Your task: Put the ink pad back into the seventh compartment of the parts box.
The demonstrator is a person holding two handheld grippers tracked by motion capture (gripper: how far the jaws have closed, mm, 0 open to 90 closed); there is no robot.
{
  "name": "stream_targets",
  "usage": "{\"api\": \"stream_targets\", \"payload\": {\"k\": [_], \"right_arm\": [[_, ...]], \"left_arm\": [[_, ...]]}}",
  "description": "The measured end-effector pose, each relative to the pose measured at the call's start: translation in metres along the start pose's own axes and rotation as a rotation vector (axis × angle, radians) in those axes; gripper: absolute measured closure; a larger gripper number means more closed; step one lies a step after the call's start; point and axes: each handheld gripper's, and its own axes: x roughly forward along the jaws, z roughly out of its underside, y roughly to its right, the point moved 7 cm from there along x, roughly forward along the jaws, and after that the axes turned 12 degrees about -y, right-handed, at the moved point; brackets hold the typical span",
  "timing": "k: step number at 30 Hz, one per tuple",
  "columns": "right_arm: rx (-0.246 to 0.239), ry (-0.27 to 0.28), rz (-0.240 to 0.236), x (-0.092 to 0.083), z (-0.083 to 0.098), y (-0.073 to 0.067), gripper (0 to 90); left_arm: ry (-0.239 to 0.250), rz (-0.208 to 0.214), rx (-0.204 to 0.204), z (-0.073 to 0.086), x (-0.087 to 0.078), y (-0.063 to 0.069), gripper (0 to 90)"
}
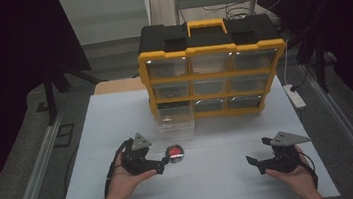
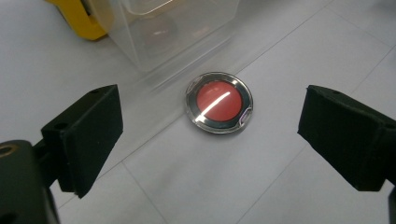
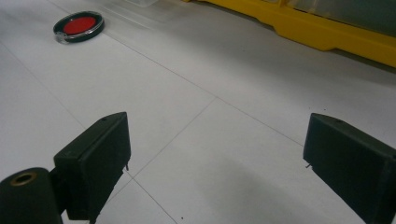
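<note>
Two grippers sit nearest, by the table's point(image 1: 93, 139) near edge. Left gripper point(image 1: 161, 164): in a hand near the left-centre, jaws spread wide and holding nothing, aimed at the disc point(image 1: 174, 153) just ahead of its tips; in the left gripper view the disc point(image 2: 219, 102) lies between and beyond the jaws, untouched, which reads as lining up for a pinch across its rim. Disc: round, flat, red centre in a dark ring under clear glass or plastic, lying face up on the white top near the middle. Drawer point(image 1: 175, 118): clear, pulled out of the bottom-left slot of the organiser point(image 1: 214, 70), just behind the disc, probably where the disc goes or came from. Organiser: yellow and black, nine drawers, at the far edge. Right gripper point(image 1: 253, 164): near the right corner, jaws released and empty, well apart from the disc, seemingly waiting.
</note>
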Motion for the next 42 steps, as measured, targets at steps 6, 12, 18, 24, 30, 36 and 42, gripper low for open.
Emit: {"api": "stream_targets", "payload": {"k": [6, 12, 18, 24, 30, 36, 42], "right_arm": [[-0.001, 0.000, 0.000, 0.000, 0.000, 0.000, 7.5], [-0.001, 0.000, -0.001, 0.000, 0.000, 0.000, 7.5], [0.001, -0.001, -0.001, 0.001, 0.000, 0.000, 7.5], [0.002, -0.001, -0.001, 0.000, 0.001, 0.001, 7.5], [0.004, -0.004, -0.002, 0.001, 0.001, 0.001, 7.5], [0.000, -0.004, -0.001, 0.001, 0.001, 0.001, 7.6], [0.000, -0.007, 0.003, 0.001, 0.001, 0.001, 7.6]], "left_arm": [[-0.010, 0.013, 0.006, -0.006, 0.006, 0.003, 7.4], [-0.018, 0.023, 0.011, -0.010, 0.011, 0.005, 7.4], [-0.028, 0.030, 0.018, -0.015, 0.016, 0.008, 7.4], [-0.048, 0.036, 0.021, -0.020, 0.024, 0.009, 7.4], [-0.068, 0.035, 0.029, -0.025, 0.031, 0.010, 7.3], [-0.107, 0.031, 0.021, -0.024, 0.041, 0.008, 6.9], [-0.142, 0.022, 0.021, -0.023, 0.050, 0.006, 6.5]]}}
